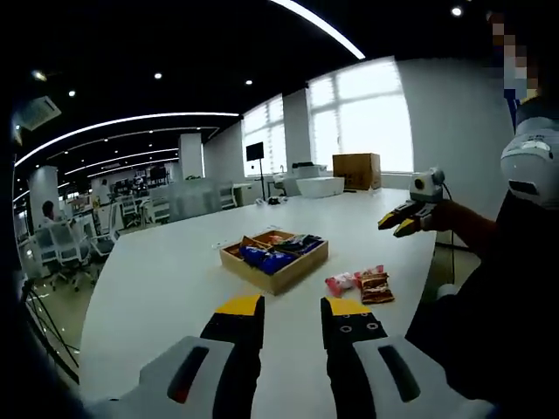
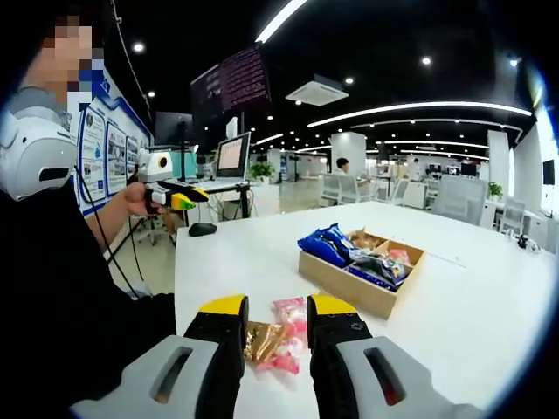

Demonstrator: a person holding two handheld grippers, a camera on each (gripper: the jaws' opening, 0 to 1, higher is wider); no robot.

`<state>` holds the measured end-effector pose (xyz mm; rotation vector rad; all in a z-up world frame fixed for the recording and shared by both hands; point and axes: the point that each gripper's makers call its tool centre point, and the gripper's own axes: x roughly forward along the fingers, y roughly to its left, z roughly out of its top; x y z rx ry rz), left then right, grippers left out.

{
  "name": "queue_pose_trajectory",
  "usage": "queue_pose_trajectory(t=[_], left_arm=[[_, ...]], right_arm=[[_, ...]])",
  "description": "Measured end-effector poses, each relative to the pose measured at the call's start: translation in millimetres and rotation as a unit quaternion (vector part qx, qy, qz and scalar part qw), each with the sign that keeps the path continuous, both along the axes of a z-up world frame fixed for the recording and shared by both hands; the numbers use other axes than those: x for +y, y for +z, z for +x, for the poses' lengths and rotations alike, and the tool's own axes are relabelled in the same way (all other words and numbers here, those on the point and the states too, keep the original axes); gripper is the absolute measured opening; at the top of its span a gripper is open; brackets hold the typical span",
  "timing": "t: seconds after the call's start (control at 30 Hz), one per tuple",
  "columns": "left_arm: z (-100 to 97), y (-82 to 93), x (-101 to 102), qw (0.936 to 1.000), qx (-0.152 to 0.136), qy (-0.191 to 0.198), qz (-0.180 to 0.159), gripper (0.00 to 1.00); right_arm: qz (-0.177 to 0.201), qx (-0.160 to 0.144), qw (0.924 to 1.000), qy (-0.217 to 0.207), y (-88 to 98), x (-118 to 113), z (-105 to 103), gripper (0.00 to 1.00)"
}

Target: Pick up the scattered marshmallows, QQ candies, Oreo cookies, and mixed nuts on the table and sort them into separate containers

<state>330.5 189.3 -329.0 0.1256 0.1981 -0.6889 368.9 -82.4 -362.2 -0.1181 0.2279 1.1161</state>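
A wooden tray [image 1: 281, 278] of snack packets sits mid-table, with blue packets [image 1: 265, 257] inside. Just right of it, a pink packet [image 1: 340, 282] and a brown packet [image 1: 376, 287] lie on the white table [image 1: 166, 288]. My left gripper [image 1: 293, 309] is open and holds nothing, short of the tray. My right gripper [image 1: 400, 223] hangs in the air over the table's right side, held by a hand. In the right gripper view, that gripper [image 2: 278, 307] is open, and the brown packet [image 2: 260, 340] and pink packet [image 2: 290, 336] lie on the table, seen between its jaws. The tray [image 2: 349, 286] stands beyond. The left gripper [image 2: 182, 197] hovers at left.
A black mouse [image 2: 202, 229] lies near the table's far corner, with monitors [image 2: 232, 155] behind it. A cardboard box [image 1: 356, 170] stands at the table's far end. Office chairs [image 1: 65, 249] line the left side. The person's dark sleeve [image 2: 70, 288] runs along the table edge.
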Motion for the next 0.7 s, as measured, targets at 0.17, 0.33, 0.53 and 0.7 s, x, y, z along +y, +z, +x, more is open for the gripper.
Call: queue_pose_trajectory(t=[0.17,0.33,0.53,0.7], left_arm=[[-13.2,-4.5,-7,1.0,0.004,-0.005,-0.005,0.33],[-23.4,-13.3,-27,0.9993,0.012,-0.034,0.011,0.35],[-20.9,-22.5,-25,0.9991,0.03,-0.029,0.0,0.39],[-21.6,-24.2,-28,0.9988,0.032,-0.036,-0.002,0.41]], right_arm=[[-0.004,0.003,0.9999,-0.009,3.0,-3,2,0.24],[-0.022,0.017,0.9995,-0.018,-4.6,-7,5,0.25],[-0.036,0.024,0.9987,-0.027,-8.1,-6,10,0.27],[-0.059,0.025,0.9977,-0.022,-11.2,-1,14,0.29]])
